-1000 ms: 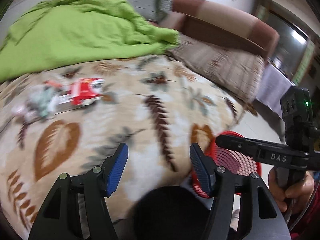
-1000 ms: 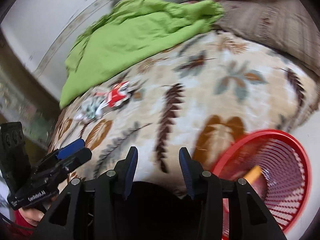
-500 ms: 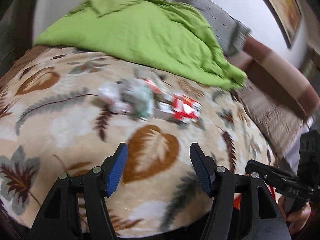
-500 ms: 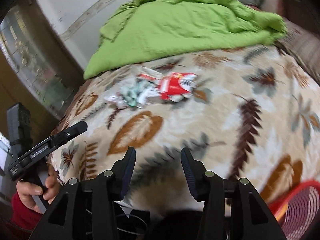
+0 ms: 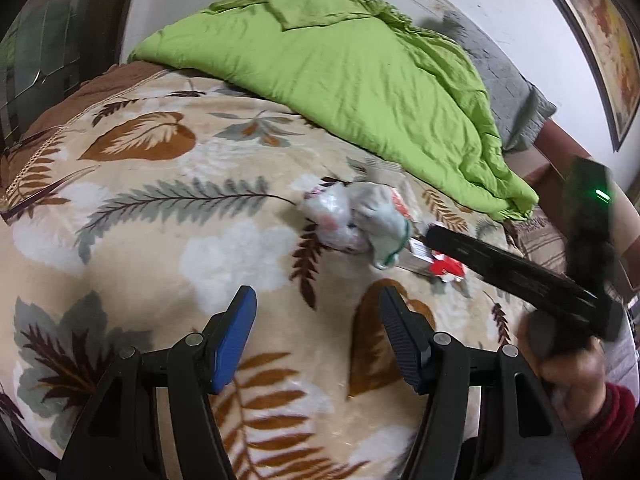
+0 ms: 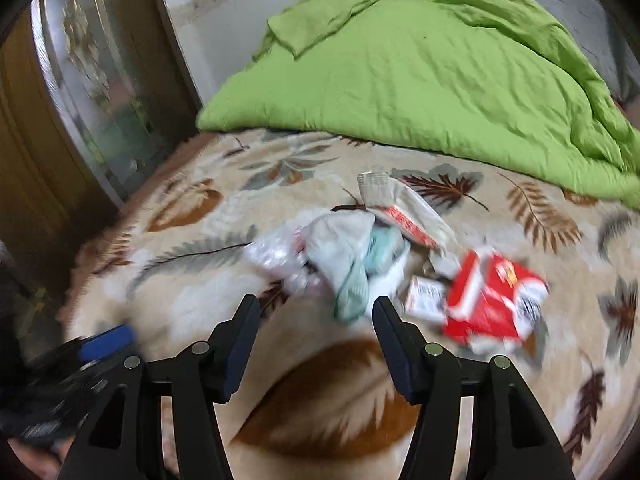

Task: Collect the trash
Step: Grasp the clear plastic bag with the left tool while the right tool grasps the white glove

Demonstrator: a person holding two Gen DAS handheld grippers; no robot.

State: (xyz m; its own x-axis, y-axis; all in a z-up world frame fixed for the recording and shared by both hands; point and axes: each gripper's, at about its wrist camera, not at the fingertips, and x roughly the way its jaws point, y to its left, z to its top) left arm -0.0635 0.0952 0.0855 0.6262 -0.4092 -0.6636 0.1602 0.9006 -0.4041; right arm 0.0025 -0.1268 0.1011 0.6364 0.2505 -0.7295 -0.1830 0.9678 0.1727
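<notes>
Black left gripper (image 5: 318, 338), blue pads, red sleeve (image 5: 606, 424).

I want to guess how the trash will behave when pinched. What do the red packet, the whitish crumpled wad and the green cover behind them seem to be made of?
Red packet: probably thin printed cardboard or glossy foil, creased with flat panels; blur leaves it open.
Whitish crumpled wad: looks like soft thin plastic film or tissue, bunched in loose folds.
Green cover: matte woven fabric, finely wrinkled, seemingly padded.

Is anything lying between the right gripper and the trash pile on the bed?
Nothing visible: only bare leaf-print blanket lies between the open, empty right gripper and the trash pile just ahead.
</notes>
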